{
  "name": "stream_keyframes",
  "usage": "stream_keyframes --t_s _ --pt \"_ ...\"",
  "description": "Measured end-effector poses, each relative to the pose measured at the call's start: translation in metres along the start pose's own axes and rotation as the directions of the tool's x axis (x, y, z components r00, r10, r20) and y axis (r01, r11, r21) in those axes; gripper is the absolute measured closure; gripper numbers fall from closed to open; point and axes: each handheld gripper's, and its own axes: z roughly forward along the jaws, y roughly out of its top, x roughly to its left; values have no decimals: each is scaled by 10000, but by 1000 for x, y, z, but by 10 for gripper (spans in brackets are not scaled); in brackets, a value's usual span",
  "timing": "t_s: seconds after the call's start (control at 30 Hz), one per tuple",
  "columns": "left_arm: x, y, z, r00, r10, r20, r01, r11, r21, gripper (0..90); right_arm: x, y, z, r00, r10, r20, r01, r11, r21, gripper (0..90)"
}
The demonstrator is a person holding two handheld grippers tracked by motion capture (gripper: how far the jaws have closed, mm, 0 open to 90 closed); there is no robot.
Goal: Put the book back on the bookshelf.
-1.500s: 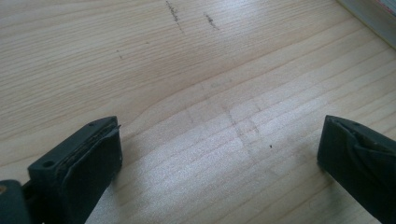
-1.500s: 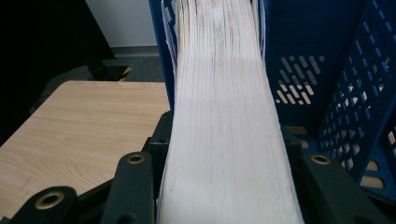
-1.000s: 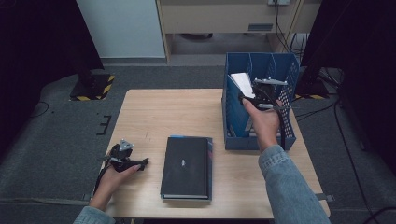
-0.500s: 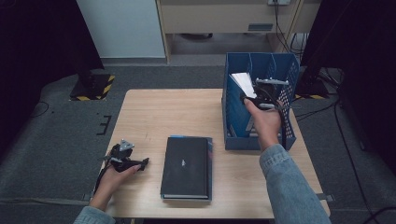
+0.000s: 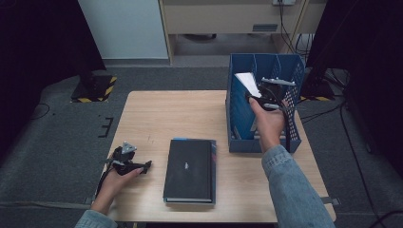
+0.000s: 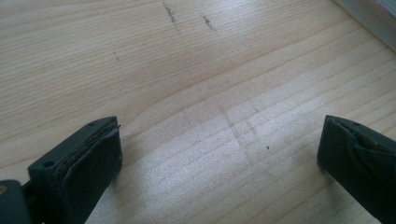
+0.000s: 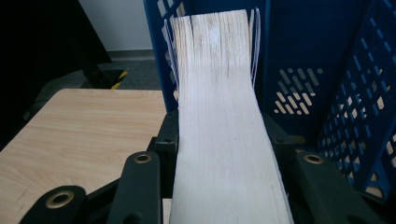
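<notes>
A book (image 7: pixel 219 121) with white page edges is clamped between the jaws of my right gripper (image 5: pixel 263 96), tilted inside the blue file box (image 5: pixel 290 71); in the high view the book (image 5: pixel 247 81) pokes out above the box's left wall. My left gripper (image 5: pixel 134 166) rests on the table's front left, open, its pads (image 6: pixel 95 158) wide apart over bare wood. A black book (image 5: pixel 190 169) lies flat on the table between the two hands.
The wooden table (image 5: pixel 176 114) has free room across its far left half. The blue file box has slotted walls and dividers (image 7: pixel 345 84). The black book's edge (image 6: pixel 373 14) lies just right of the left gripper. Dark floor surrounds the table.
The right gripper with its book has shifted very slightly within the blue box. The left gripper has stayed put.
</notes>
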Motion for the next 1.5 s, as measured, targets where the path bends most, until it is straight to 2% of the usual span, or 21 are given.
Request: stream_keyframes --t_s 0.17,0.33,0.6,0.8,1.03,1.5 --pt "0 0 0 10000 11 5 -11 10000 -6 0 2 8 1 9998 121 175 -118 9997 -208 599" --pt "0 0 0 10000 4 6 -4 10000 -3 0 3 17 6 9997 -119 235 127 9993 -360 598" --pt "0 0 0 10000 2 24 -2 10000 -40 0 5 20 26 9989 -72 461 95 9987 -504 598" --pt "0 0 0 10000 31 57 -31 10000 -35 0 8 22 39 9973 58 731 3 9966 -830 597" --pt "-1 0 0 10000 38 92 -37 10000 -77 0 9 23 51 9955 208 920 -130 9964 -841 597" --pt "-2 0 0 10000 26 93 -25 10000 -67 0 9 22 54 9930 318 1134 -209 9952 -957 596"
